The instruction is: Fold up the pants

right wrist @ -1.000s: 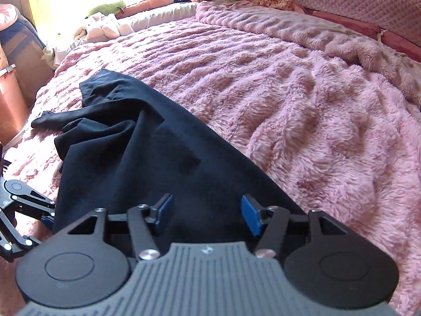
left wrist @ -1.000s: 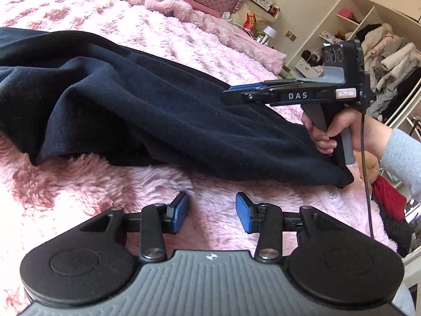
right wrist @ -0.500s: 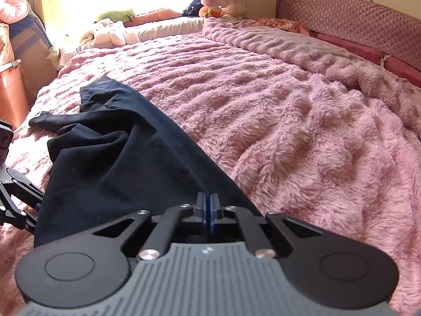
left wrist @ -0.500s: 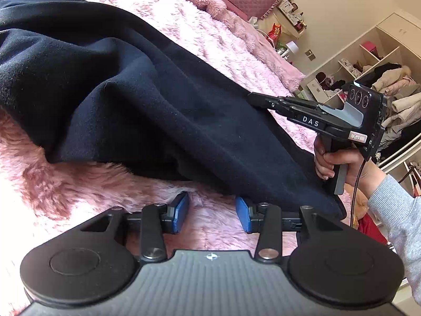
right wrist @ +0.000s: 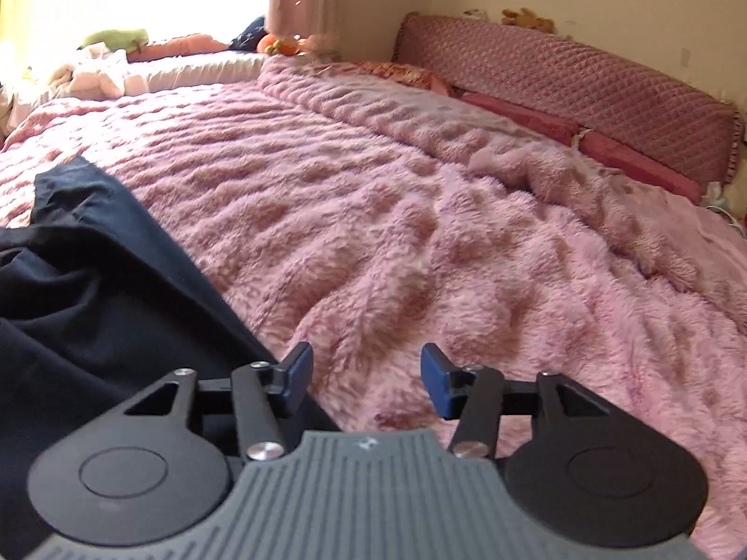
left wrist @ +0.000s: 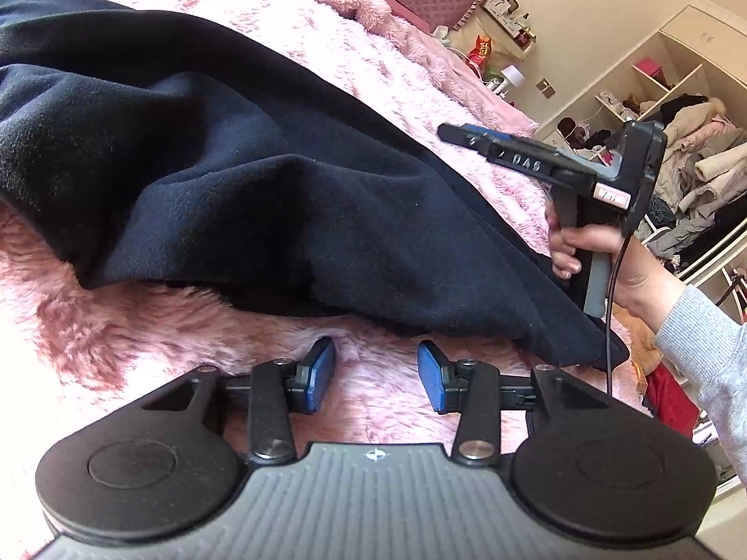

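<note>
The dark navy pants lie rumpled on a fluffy pink bedspread. My left gripper is open and empty, low over the bedspread just in front of the pants' near edge. My right gripper is open and empty, with the pants to its left and its left finger just over their edge. In the left wrist view the right gripper is seen side-on, held in a hand above the pants' right end.
The pink bedspread spreads wide to the right of the pants. A quilted headboard and pillows stand at the far side. Open shelves with clothes and a cluttered bedside stand beyond the bed's edge.
My right gripper closed half a second ago and is open again now, swung to the right off the pants. My left gripper stayed open and moved closer to the pants' edge.
</note>
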### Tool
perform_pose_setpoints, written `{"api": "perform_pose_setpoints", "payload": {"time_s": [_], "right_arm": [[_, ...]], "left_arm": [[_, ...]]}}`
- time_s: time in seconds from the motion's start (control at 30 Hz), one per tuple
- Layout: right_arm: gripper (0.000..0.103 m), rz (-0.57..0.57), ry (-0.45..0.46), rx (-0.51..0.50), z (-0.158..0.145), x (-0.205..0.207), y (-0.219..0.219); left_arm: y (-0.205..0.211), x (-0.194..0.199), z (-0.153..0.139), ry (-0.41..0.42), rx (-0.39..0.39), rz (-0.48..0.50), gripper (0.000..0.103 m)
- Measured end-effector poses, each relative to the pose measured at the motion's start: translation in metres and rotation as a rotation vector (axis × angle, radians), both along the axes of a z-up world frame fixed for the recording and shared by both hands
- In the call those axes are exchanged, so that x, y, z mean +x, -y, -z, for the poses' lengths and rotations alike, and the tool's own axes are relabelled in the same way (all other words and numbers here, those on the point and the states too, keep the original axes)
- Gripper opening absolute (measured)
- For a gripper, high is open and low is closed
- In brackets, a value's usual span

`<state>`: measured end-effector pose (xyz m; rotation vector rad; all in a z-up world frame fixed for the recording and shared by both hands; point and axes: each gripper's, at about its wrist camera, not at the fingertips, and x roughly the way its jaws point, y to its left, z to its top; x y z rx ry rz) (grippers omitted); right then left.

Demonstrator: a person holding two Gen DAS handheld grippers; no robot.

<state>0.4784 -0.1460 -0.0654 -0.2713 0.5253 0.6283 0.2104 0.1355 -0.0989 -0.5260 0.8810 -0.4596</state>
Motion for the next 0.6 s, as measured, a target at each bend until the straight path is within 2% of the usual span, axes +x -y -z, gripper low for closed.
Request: {"api": "perform_pose_setpoints", "payload": {"time_s": [0.07,0.2,0.3,0.37,0.43,0.5,0.6], "right_arm": [[0.041,0.035,-0.012,0.040,-0.015,0.001,0.024],[0.040,0.051,-0.053,0.024,-0.037,-0.012,0.084],[0.042,0.098,-0.187,0.076,-0.043,-0.028,0.135],[0.042,0.170,-0.237,0.041,-0.038,-0.041,0.158],[0.041,0.271,-0.325,0.001,-0.025,-0.048,0.176],[0.041,0.330,-0.404,0.058,-0.010,-0.053,0.194],[0.041,0.385,-0.460,0.202,0.008,-0.058,0.213]], "left_arm": [[0.005,-0.001,-0.003,0.021,0.022,0.015,0.049],[0.012,-0.009,-0.009,0.048,0.013,0.074,0.047],[0.019,-0.020,-0.014,0.075,-0.036,0.125,0.045],[0.026,-0.024,-0.015,0.084,-0.060,0.141,0.045],[0.035,-0.025,-0.013,0.078,-0.055,0.166,0.045],[0.044,-0.025,-0.008,0.067,-0.035,0.178,0.045],[0.051,-0.027,-0.003,0.067,0.006,0.183,0.045]]}}
